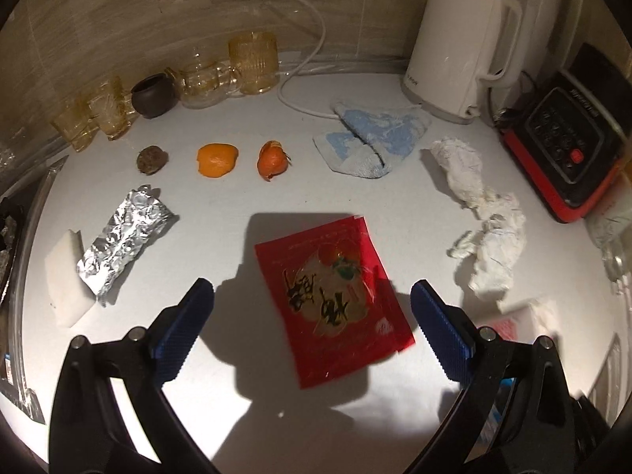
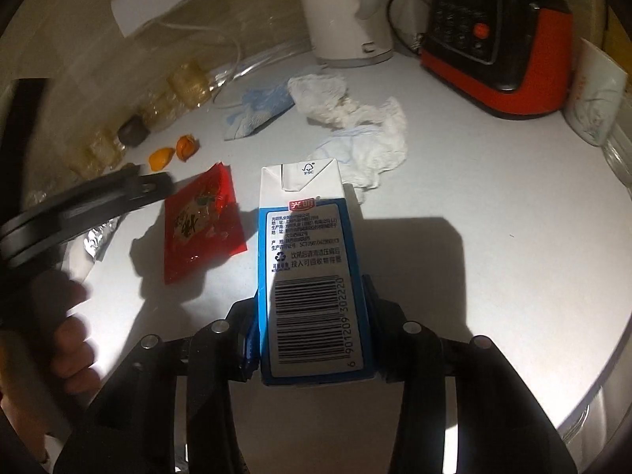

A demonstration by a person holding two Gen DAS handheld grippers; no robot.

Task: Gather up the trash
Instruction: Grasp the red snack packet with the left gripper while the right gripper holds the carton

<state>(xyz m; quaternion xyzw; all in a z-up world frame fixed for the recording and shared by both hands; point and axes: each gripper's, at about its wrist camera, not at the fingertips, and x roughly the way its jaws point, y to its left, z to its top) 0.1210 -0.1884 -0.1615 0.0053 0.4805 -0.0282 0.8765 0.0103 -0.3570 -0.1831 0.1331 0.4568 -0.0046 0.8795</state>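
A red snack wrapper (image 1: 331,296) lies flat on the white counter (image 1: 237,197), between the fingers of my left gripper (image 1: 312,292), which is open and just above it. It also shows in the right wrist view (image 2: 201,221). My right gripper (image 2: 312,296) is shut on a blue and white milk carton (image 2: 308,260) and holds it above the counter. Other trash lies around: crumpled foil (image 1: 126,237), orange peels (image 1: 217,159) (image 1: 271,159), a brown lump (image 1: 152,160) and crumpled white tissues (image 1: 482,213).
A white kettle (image 1: 458,39) with its cord and a red and black appliance (image 1: 568,146) stand at the back right. Amber glasses (image 1: 252,63) and a dark small pot (image 1: 154,94) line the wall. A blue cloth (image 1: 371,138) and a white sponge (image 1: 65,276) lie on the counter.
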